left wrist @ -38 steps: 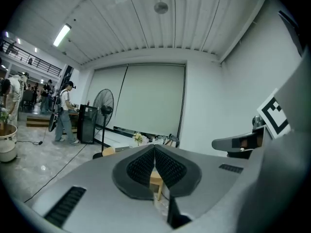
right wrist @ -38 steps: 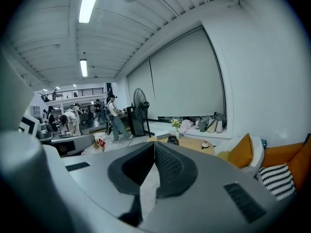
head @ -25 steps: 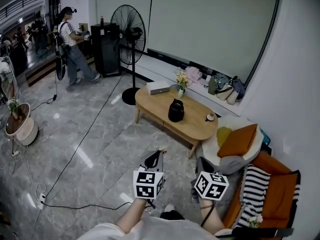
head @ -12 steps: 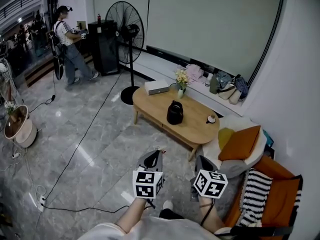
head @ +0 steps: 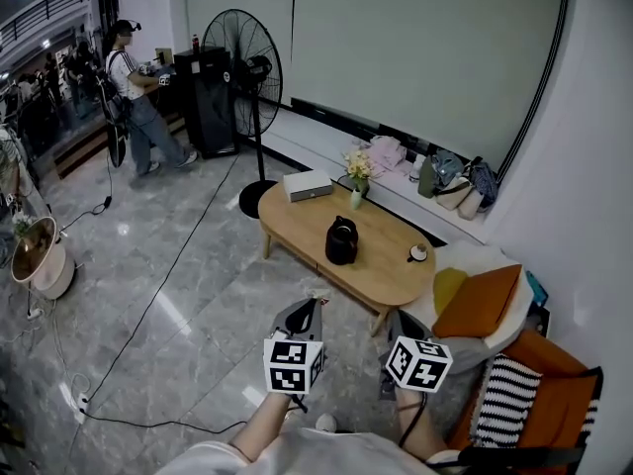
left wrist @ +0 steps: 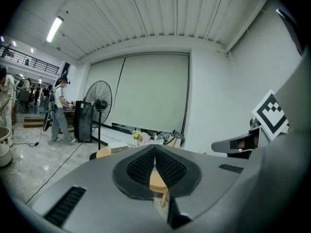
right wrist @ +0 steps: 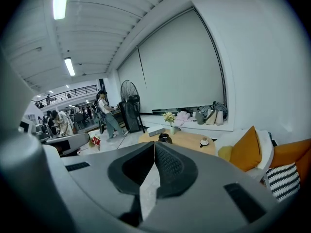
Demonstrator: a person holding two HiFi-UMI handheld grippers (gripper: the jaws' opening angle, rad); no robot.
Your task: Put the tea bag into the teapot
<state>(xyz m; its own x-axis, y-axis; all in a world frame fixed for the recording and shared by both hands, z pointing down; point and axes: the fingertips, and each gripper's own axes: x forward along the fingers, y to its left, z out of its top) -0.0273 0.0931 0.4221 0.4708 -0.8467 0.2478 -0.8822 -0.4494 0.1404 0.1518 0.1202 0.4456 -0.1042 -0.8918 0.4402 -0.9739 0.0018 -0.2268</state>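
In the head view the desk (head: 297, 216) with the black teapot (head: 341, 240) on it lies lower in the picture and nearer to me than a second ago, so I am walking up to it, though it is still well apart from both grippers. My left gripper (head: 311, 308) and right gripper (head: 397, 320) hang in front of me just as before, side by side over the floor. A small reddish scrap shows at the left one's tip.

In the left gripper view the left gripper (left wrist: 154, 147) is clenched, pads meeting edge to edge. Only a slice of the desk (left wrist: 106, 152) shows past it; the teapot is hidden behind the jaws.

In the right gripper view the right gripper (right wrist: 154, 144) is clenched on nothing. The teapot (right wrist: 165, 138) stands straight ahead. Off to the left, a red-and-white tag (right wrist: 95, 141) sticks out of my other gripper's tip. I take it for the tea bag, pinched there and riding along. The approach is unfinished, and the pot appears to be lidded.
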